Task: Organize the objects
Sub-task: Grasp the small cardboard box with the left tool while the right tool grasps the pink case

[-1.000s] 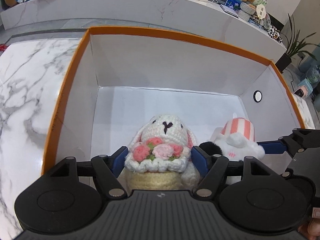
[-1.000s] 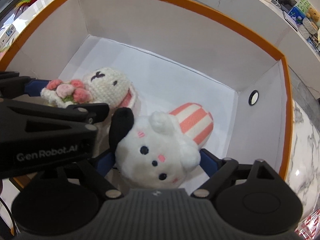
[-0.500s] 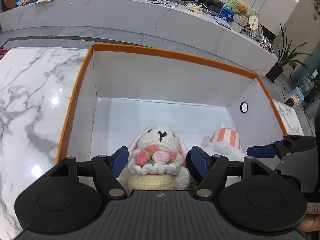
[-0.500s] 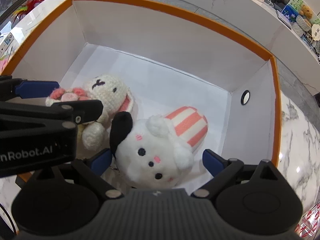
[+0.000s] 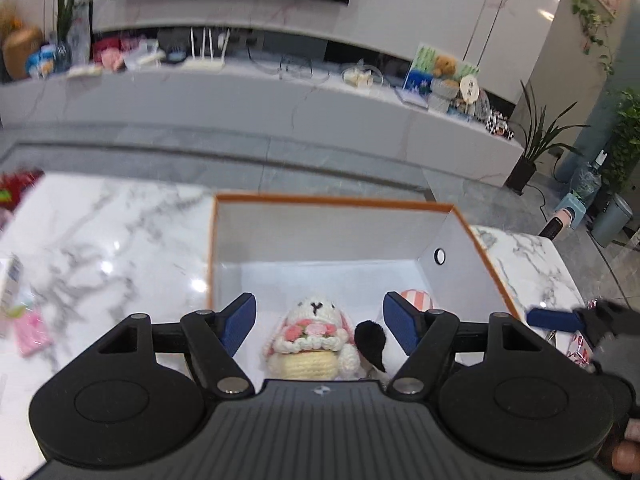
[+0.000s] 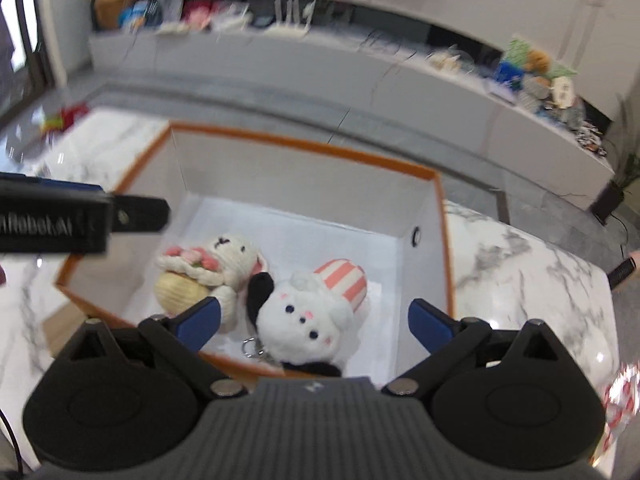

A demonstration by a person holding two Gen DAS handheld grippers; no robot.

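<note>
Box: we see a white cardboard box with an orange rim [image 6: 440, 216] standing open on the white grey-veined marble table [image 5: 104, 248]; its near wall is cut off by the gripper bodies in both views.
Rabbit: a cream crocheted rabbit holding pink yarn flowers [image 5: 314, 332] rests on the box floor, on the left; its lower body is hidden behind the left tool in the left view.
Plush: a white fluffy plush with one black ear and a pink-striped cap [image 6: 310, 312] lies just beside the rabbit; in the left view we make out only the black ear and a bit of the cap. A metal key ring [image 6: 250, 348] shows at its near side.
Left gripper [image 5: 316, 322]: its jaws have just been opening; the blue pads stand clear of the rabbit, gripping nothing.
Right gripper [image 6: 314, 320]: its jaws have just been opening, spread wide above the plush, empty.
Blur: both views are smeared, so the cluttered white counter [image 5: 248, 92] behind is hard for us to read.
Table edges: pink packets at left and a red-and-white wrapper at right are too cropped for us to identify.
</note>
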